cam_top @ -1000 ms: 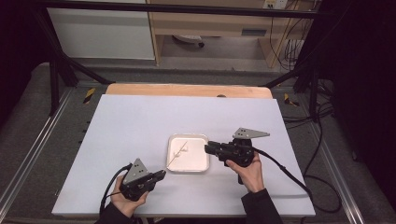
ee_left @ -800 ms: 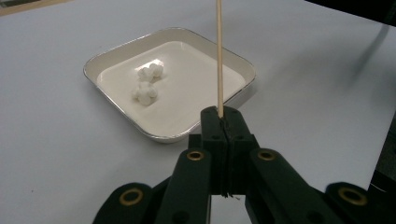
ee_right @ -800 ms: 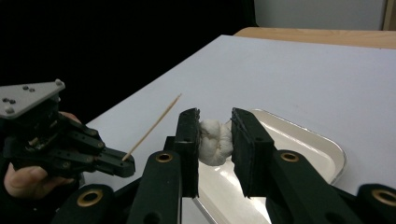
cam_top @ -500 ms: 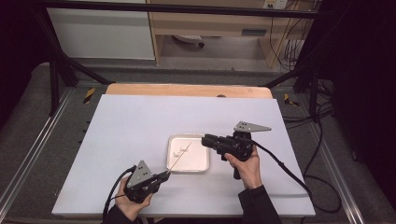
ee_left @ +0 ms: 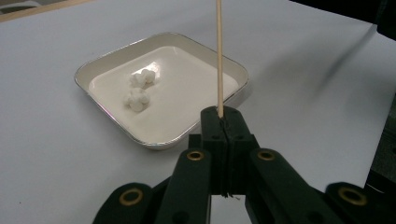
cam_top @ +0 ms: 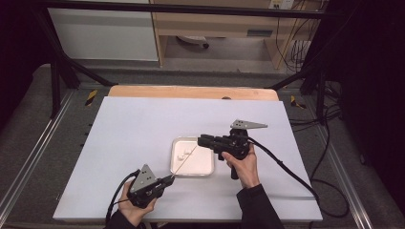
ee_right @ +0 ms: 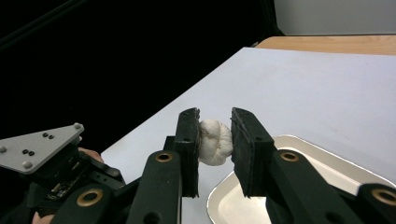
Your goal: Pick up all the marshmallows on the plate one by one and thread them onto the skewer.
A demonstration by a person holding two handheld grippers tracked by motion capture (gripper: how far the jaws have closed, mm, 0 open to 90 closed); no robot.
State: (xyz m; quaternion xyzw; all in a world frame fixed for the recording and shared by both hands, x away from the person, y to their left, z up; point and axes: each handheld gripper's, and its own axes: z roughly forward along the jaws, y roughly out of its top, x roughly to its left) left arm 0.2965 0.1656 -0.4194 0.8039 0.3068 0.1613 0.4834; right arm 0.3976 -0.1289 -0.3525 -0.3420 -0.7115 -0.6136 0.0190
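Wooden skewer [ee_left: 218, 56] clamped in fully closed left tongs [cam_top: 168, 179] near the desk's near edge, long axis slanting up and away over the tray [cam_top: 206, 168]. Right tongs [ee_right: 215, 140], part-closed, pinch a marshmallow [ee_right: 215, 141] above the tray's far right corner, just beside the skewer tip. Key relation: tip lies left of the marshmallow, so right hand is nearer. Two marshmallows [ee_left: 138, 91] sit in the tray.

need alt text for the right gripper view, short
The right gripper pinches a small white marshmallow-like lump between its two black jaws, above the corner of a white tray on a white table. At lower left, the left gripper with its grey plate sits in the person's hand.
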